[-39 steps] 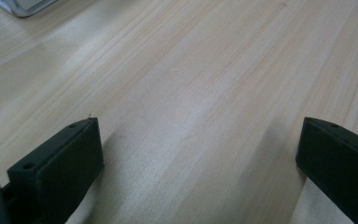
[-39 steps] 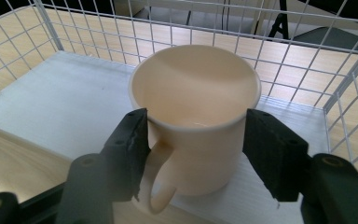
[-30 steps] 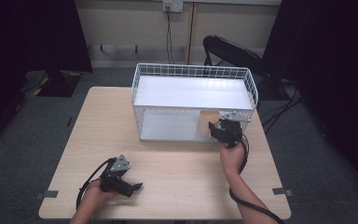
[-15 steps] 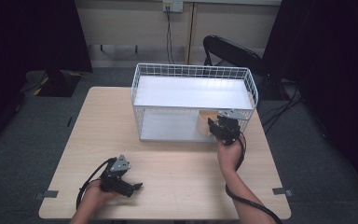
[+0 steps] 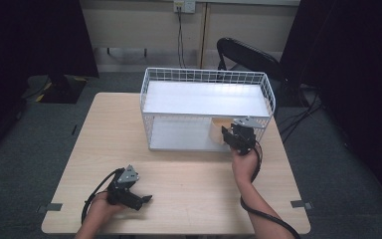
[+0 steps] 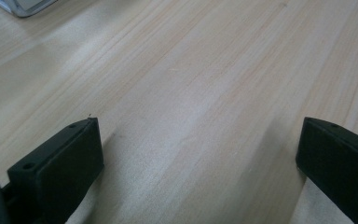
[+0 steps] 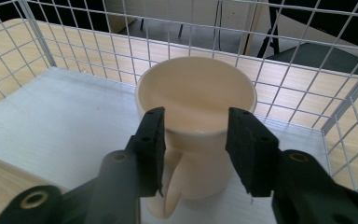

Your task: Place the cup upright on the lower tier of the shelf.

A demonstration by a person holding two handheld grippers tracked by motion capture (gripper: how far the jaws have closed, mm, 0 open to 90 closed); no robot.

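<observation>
The cream mug [image 7: 196, 130] stands upright on the lower shelf of the white wire rack [image 5: 206, 79], at its right end. The right gripper [image 7: 196, 149] has its jaws part-open either side of the handle, apparently not clamping; whether grasp or release comes next is unclear. The left gripper [image 5: 129, 191] rests wide open, empty, on the worktop [image 5: 189, 189] before the rack.

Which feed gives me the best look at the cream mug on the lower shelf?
The right gripper view: the mug sits upright, handle toward the camera, between the right gripper's jaws. The high view shows a tan sliver under the wire rack's upper shelf. The left gripper view faces the table.
</observation>
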